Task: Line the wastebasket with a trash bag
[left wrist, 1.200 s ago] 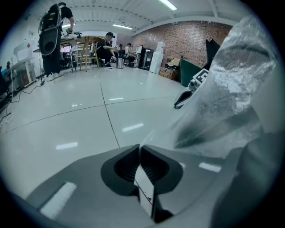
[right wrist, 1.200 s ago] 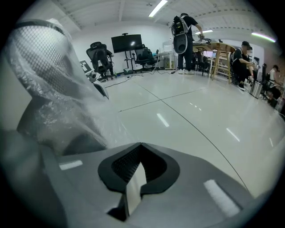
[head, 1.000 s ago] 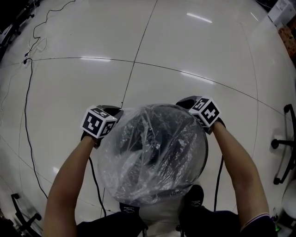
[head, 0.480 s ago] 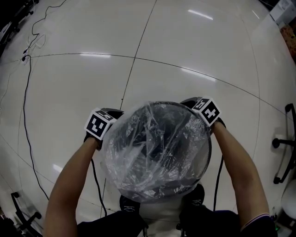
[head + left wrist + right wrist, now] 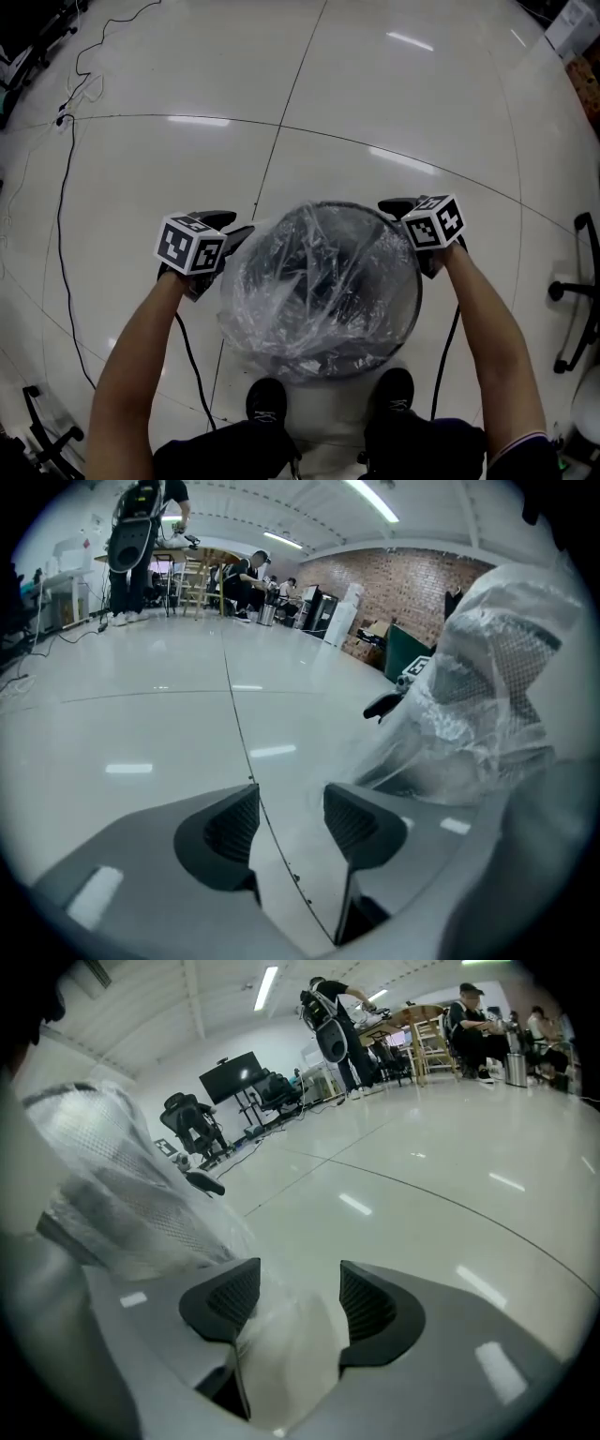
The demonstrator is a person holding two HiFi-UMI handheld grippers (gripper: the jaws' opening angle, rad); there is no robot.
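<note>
My shoes stand at the near edge of the head view, just behind the mesh wastebasket, which stands upright on the tiled floor. A clear trash bag is draped over its mouth and sags crumpled into the bin, with film spilling down the outer wall. The left hand-held gripper sits just beside the basket's left rim, jaws spread, with the floor seam showing between them. The right hand-held gripper sits at the right rim, jaws likewise spread, and a loose whitish fold of the bag lies in the gap against one jaw, unclamped. Farther off, a black cable trails across the floor at left and an office chair base stands at right.
</note>
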